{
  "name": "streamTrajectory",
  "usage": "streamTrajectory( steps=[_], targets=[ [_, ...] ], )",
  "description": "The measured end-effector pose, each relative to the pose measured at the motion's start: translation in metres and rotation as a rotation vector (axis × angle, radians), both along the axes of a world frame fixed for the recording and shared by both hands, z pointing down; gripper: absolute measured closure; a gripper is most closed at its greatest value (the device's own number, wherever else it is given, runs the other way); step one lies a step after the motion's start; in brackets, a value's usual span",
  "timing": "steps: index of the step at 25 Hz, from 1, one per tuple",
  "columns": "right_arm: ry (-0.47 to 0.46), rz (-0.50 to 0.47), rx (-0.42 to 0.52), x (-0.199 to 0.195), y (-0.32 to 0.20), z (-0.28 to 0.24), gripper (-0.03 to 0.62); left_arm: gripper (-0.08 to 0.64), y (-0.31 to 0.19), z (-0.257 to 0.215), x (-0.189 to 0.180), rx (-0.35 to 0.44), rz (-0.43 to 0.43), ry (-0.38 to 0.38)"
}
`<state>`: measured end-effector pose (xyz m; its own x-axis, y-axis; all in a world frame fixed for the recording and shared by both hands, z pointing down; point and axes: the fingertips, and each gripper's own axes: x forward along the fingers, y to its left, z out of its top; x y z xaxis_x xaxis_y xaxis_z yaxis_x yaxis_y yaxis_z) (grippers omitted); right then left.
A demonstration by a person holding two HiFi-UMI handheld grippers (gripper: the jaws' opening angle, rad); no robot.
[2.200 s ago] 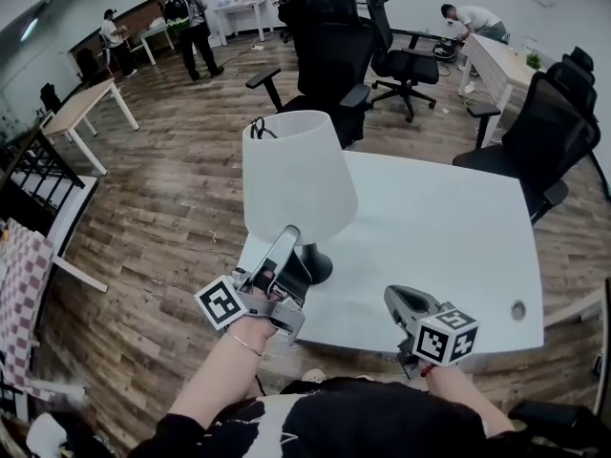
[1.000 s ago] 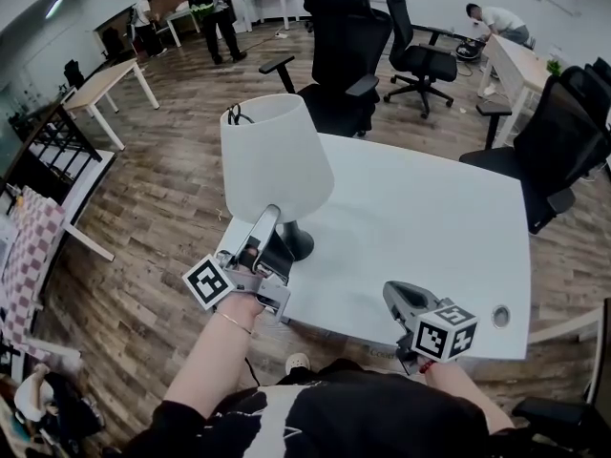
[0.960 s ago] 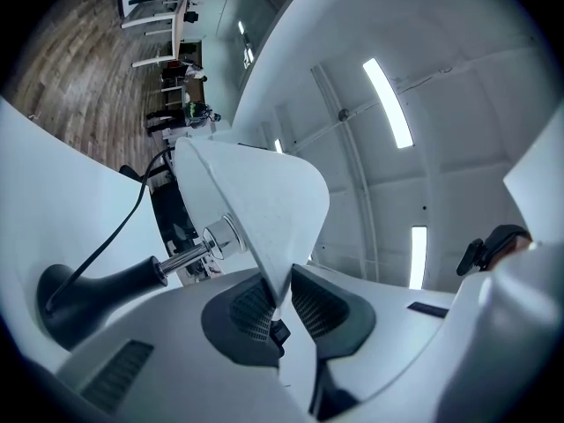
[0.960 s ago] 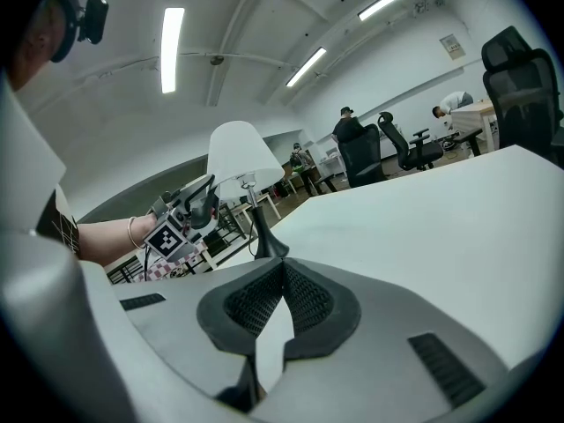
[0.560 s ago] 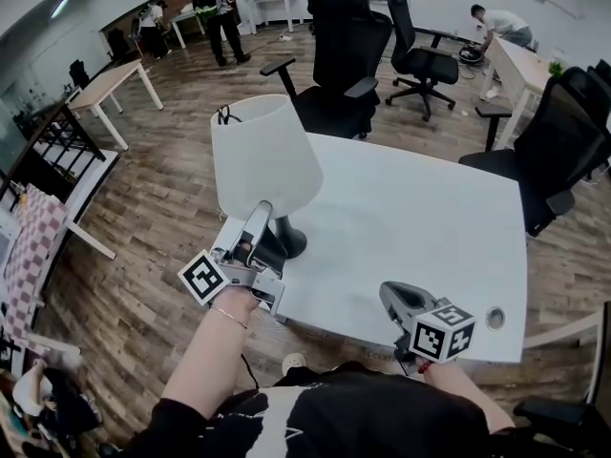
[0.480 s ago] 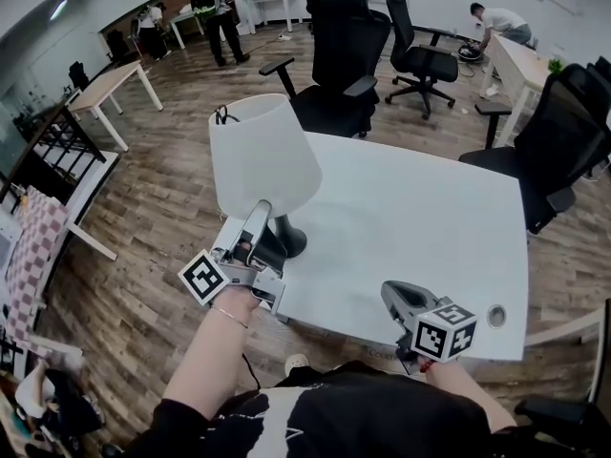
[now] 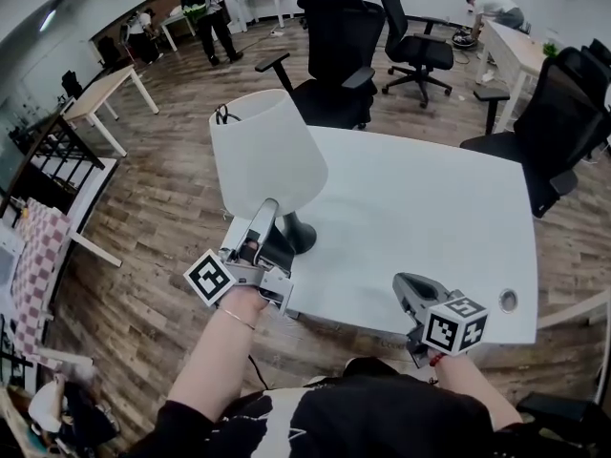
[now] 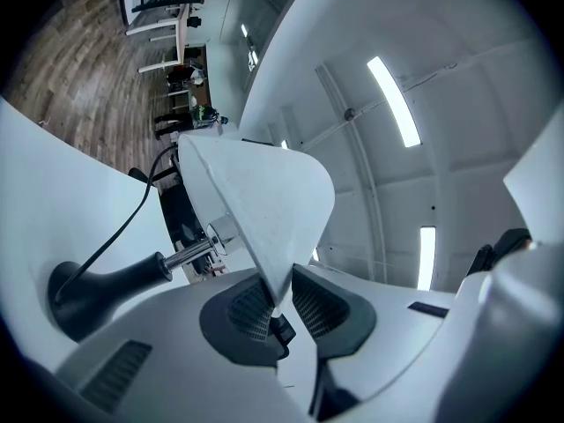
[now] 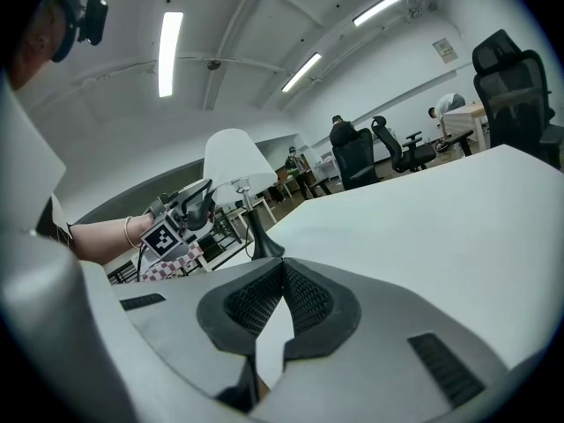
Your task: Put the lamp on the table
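Observation:
The lamp, with a white shade (image 7: 267, 156) and a black base (image 7: 296, 237), stands on the white table (image 7: 420, 208) near its front left corner. My left gripper (image 7: 265, 216) reaches up from below to the shade's lower rim. In the left gripper view the thin rim of the shade (image 8: 256, 201) runs down between the two pads, which touch it on both sides. Those jaws have just been easing open a little. The black base (image 8: 88, 293) rests on the tabletop. My right gripper (image 7: 409, 284) hovers shut and empty at the table's front edge, and from it the lamp (image 9: 233, 161) shows far to the left.
Black office chairs (image 7: 334, 27) (image 7: 563, 113) stand behind and to the right of the table. A round cable hole (image 7: 509, 301) sits at the table's front right. A wooden desk (image 7: 95, 93) and a checked cloth (image 7: 38, 265) are on the left. People stand far back.
The lamp stays upright at the table's front left corner with the left gripper at the shade's rim. The right gripper holds its place. The head view has shifted slightly.

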<state>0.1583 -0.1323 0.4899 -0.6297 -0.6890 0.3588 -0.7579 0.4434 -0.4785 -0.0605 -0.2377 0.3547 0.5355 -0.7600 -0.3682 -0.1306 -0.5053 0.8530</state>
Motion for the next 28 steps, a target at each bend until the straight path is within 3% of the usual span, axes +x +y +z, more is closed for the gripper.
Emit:
streamTrajectory(
  steps=[11,28],
  targets=[
    [-0.009,0.094,-0.014,-0.026,0.029,0.001,0.577,0.503,0.011,0.005,-0.001,-0.034,0.115,-0.020],
    [0.030,0.151,0.015,-0.016,0.049,-0.013,0.577,0.495,0.021,0.009,-0.004,-0.040,0.148,-0.018]
  ],
)
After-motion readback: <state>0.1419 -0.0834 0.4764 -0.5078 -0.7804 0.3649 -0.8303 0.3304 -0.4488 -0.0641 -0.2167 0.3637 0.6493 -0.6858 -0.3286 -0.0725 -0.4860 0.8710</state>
